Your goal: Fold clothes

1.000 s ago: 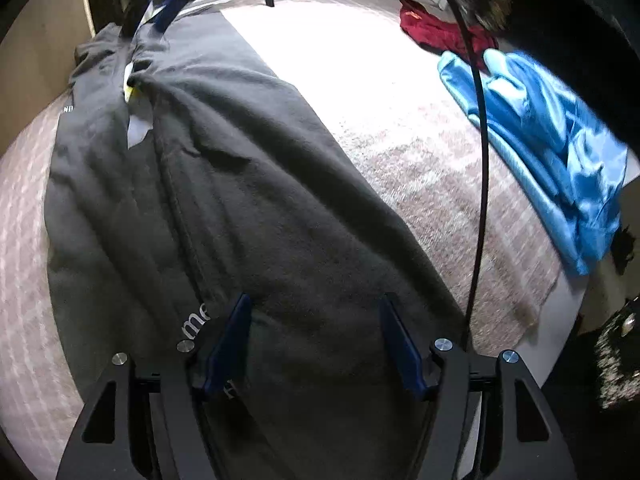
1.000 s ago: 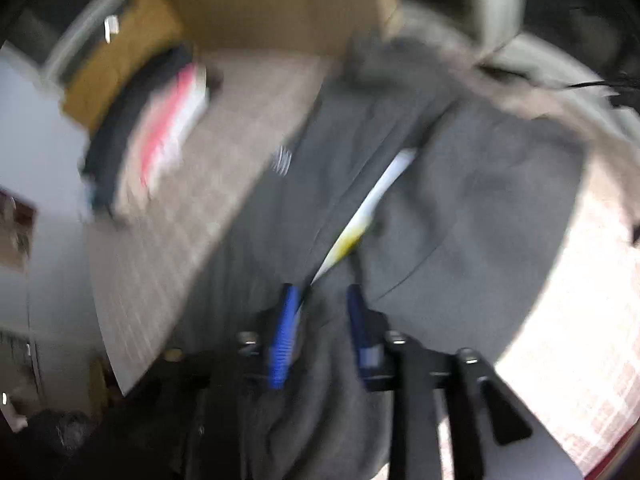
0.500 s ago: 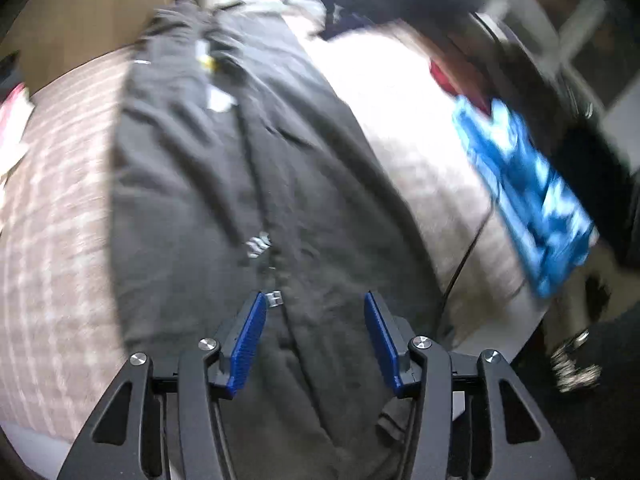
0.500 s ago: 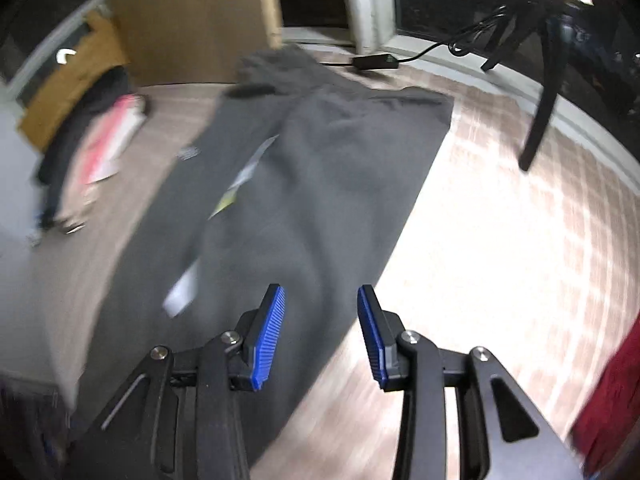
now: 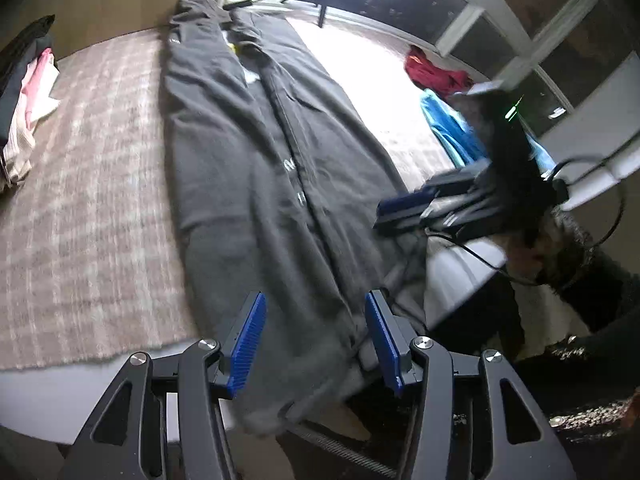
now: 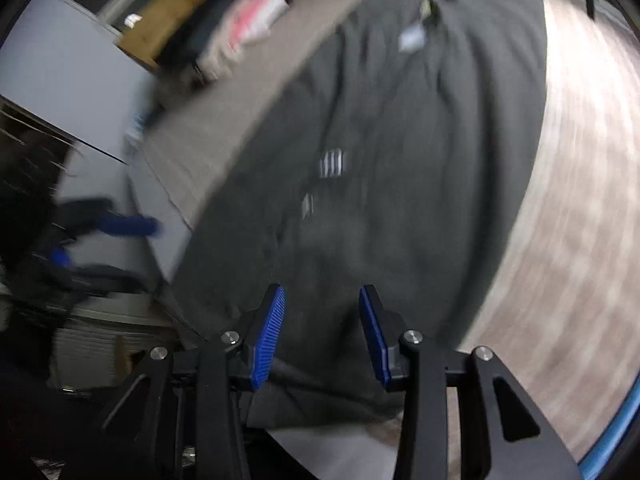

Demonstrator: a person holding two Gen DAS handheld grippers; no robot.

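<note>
On the bed, dark grey trousers lie stretched out full length over the checked blanket, waistband at the far end by the window, leg ends at the near edge, slightly over the mattress side. From what I see they're folded once lengthwise, one leg on top of the other, seam line running down the middle. White tags show near the waistband. I read that as step one done; the crosswise folds, hem up to waist, aren't started yet.

My left gripper hangs over the near leg ends, jaws partly apart, blue pads either side of the cloth but not pressing on it. Nothing held, as far as I can tell.

My right gripper is also over the near end of the trousers, jaws partly apart with clear space between the pads, cloth beneath them, no grip. That view is badly smeared, so I won't call contact.

Left to do, my guess: pinch both hem corners, carry them toward the waistband, flatten, maybe fold again.

Further out: a pile of pink and dark clothes at the left edge of the bed, looks already stacked. A red garment and a blue one sit crumpled on the right side, well apart from the trousers, still unfolded. So several items remain.
</note>
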